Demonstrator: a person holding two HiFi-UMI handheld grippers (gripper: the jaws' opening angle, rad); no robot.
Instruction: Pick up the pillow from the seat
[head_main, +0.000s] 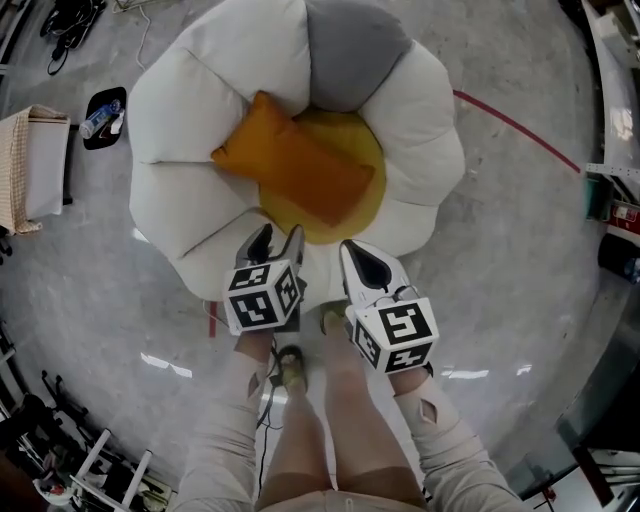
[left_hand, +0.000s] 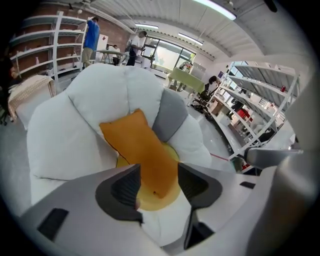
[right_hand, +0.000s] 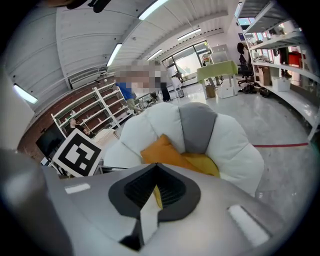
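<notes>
An orange pillow lies slanted on a flower-shaped seat with white petals, one grey petal and a yellow centre. The pillow also shows in the left gripper view and the right gripper view. My left gripper hovers over the seat's near edge, short of the pillow; its jaws stand apart with nothing between them. My right gripper is beside it on the right, also short of the pillow, with its jaws together and holding nothing.
A black tray with a bottle and a white box under a checked cloth stand on the floor to the left. A red line crosses the floor at right, near shelving. The person's legs are below the grippers.
</notes>
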